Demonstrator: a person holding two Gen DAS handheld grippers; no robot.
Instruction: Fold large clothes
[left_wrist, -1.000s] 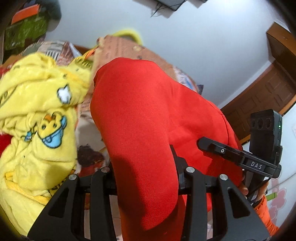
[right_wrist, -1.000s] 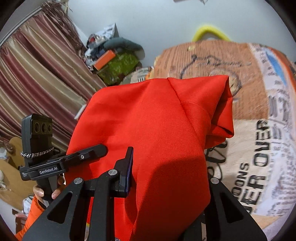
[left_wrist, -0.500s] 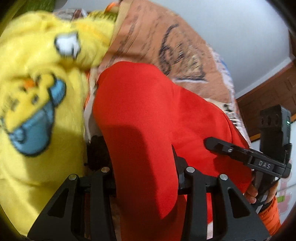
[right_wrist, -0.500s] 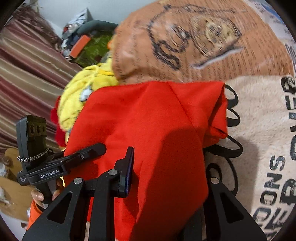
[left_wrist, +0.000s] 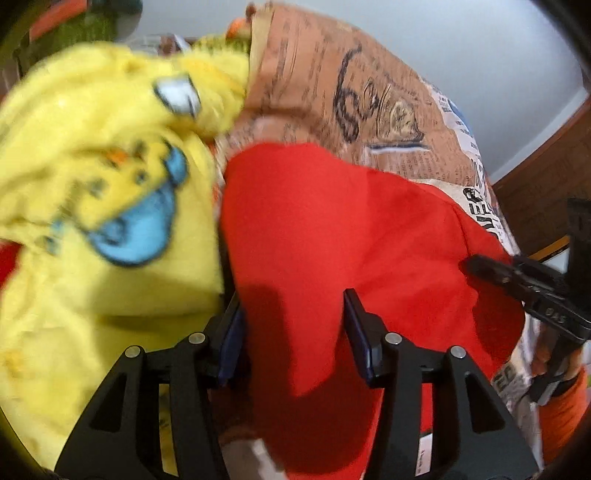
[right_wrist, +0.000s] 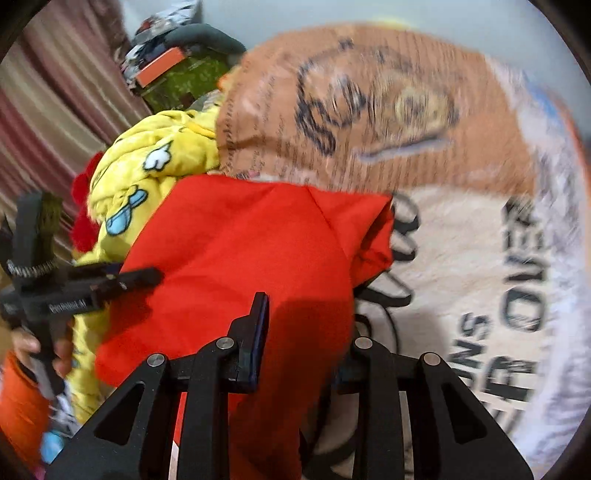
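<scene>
I am laying the folded red garment (left_wrist: 332, 240) down onto the printed blanket (right_wrist: 461, 258), beside the yellow duck-print fleece (left_wrist: 92, 184). The left gripper (left_wrist: 291, 332) is opening, cloth still between its jaws. The right gripper (right_wrist: 306, 332) is also opening, fabric still pinched. Next: release fully, withdraw clear, then smooth. Striped curtains (right_wrist: 48, 110) hang behind.
</scene>
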